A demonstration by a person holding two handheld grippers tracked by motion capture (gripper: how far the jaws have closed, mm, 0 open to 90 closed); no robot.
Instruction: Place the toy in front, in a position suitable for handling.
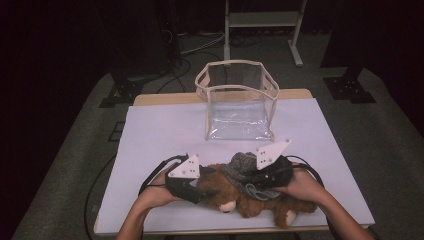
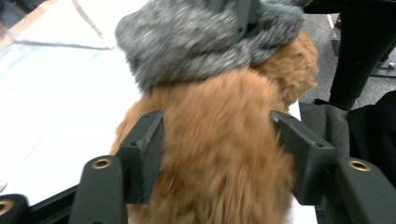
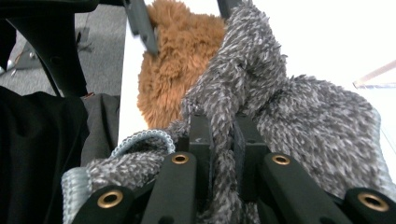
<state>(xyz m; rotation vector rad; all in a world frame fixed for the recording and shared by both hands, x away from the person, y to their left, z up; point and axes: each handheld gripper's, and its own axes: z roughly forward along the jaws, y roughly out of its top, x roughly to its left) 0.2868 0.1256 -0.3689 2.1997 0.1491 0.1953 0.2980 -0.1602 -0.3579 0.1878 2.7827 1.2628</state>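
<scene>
A dark room surrounded a table (image 1: 150, 135) covered with a white sheet, grey carpet around it; a clear plastic bag (image 1: 239, 102) with a beige rim stood upright toward twelve o'clock on the sheet, well apart from the work; cables and a metal stand lay beyond on the floor. At about seven o'clock a person's left hand held the left gripper (image 1: 200, 189), its grey three-cornered plate on top, against the brown teddy bear (image 1: 235, 192); in the left gripper view its jaws stood apart on either side of the bear's brown fur (image 2: 219, 154), the pads right against the fur, though whether they pressed on it could not be told; the bear lay on its side near the front edge, around six o'clock, its muzzle pointing to the edge. Over the bear's upper part sat a grey fuzzy garment (image 1: 243, 166), at one o'clock from the left gripper. At about five o'clock the right hand held the right gripper (image 1: 260, 182); in the right gripper view its jaws were together, clamped on a fold of the grey garment (image 3: 280, 116), a pale blue ribbed hem (image 3: 140, 137) showing at nine o'clock of them.
</scene>
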